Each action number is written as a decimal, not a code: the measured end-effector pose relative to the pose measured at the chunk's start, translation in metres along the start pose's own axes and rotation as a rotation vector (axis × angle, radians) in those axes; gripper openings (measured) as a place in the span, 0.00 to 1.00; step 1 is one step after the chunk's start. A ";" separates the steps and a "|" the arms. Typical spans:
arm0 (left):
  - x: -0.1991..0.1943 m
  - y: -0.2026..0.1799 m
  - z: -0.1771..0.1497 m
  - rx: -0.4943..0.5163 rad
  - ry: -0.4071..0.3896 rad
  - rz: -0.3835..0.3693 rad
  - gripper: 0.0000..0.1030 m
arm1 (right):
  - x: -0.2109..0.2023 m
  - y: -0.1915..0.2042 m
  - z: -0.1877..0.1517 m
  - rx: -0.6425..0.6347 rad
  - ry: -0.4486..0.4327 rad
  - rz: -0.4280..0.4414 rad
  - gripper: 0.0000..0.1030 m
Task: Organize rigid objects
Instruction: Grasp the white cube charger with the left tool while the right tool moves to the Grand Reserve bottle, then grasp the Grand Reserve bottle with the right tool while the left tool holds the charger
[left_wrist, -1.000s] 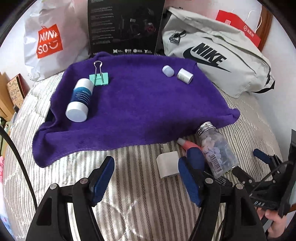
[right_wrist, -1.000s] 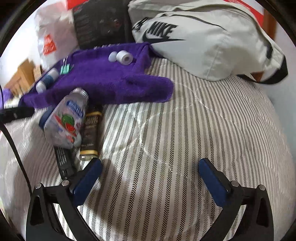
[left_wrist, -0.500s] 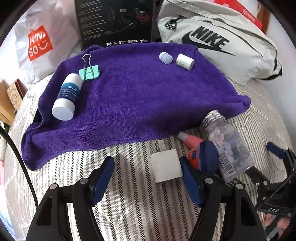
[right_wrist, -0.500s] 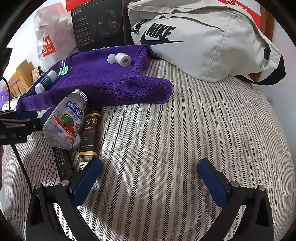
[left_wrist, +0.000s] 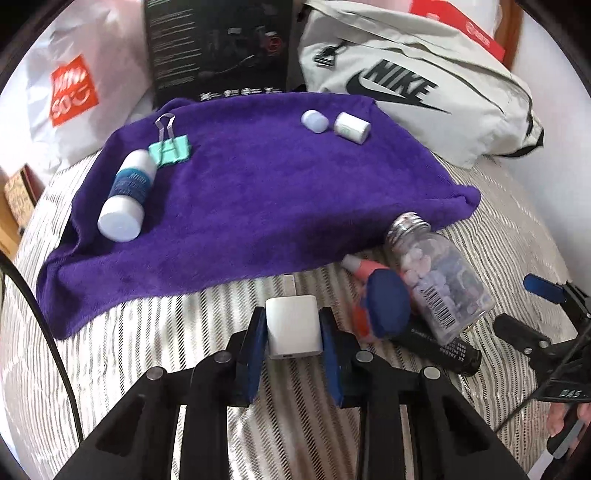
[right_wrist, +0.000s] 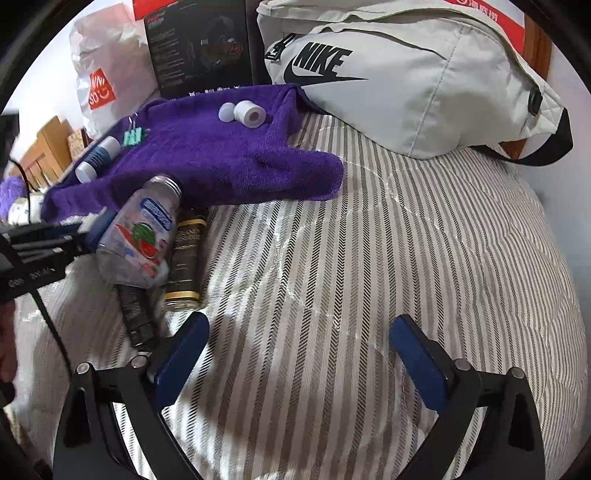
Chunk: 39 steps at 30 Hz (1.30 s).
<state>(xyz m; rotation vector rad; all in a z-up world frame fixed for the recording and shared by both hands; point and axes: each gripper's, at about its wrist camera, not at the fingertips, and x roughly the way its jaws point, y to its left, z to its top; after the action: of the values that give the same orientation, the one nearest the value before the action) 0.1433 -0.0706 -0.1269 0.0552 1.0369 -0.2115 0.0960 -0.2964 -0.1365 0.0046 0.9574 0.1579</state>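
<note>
My left gripper (left_wrist: 293, 328) is shut on a white charger block (left_wrist: 293, 326) on the striped bedspread, just in front of the purple towel (left_wrist: 258, 192). On the towel lie a white and blue bottle (left_wrist: 127, 195), a green binder clip (left_wrist: 170, 149), a pale cap (left_wrist: 314, 121) and a small white jar (left_wrist: 351, 127). To the right of the charger lie a clear candy bottle (left_wrist: 436, 280), a blue-capped tube (left_wrist: 380, 306) and a black tube (left_wrist: 443, 347). My right gripper (right_wrist: 295, 350) is open and empty over bare bedspread, right of the candy bottle (right_wrist: 142, 232) and a dark bottle (right_wrist: 186, 254).
A grey Nike bag (left_wrist: 417, 85), a black box (left_wrist: 218, 48) and a white Miniso bag (left_wrist: 74, 85) stand behind the towel. The striped bedspread (right_wrist: 406, 258) stretches to the right of the objects. The right gripper shows at the right edge of the left wrist view (left_wrist: 546, 314).
My left gripper moved right over the white charger block and closed on it. The right gripper stayed open and almost still.
</note>
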 end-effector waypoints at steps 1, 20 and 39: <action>-0.001 0.003 -0.001 -0.011 0.001 -0.004 0.26 | -0.003 0.000 0.002 0.009 -0.007 0.032 0.96; -0.014 0.050 -0.021 -0.098 -0.007 -0.013 0.27 | 0.027 0.051 0.043 -0.166 -0.011 0.059 0.78; -0.016 0.052 -0.023 -0.094 -0.015 -0.023 0.27 | 0.033 0.047 0.041 -0.185 0.026 0.034 0.54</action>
<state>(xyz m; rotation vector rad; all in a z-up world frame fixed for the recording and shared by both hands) 0.1265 -0.0140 -0.1281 -0.0435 1.0316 -0.1832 0.1418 -0.2428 -0.1359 -0.1521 0.9660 0.2782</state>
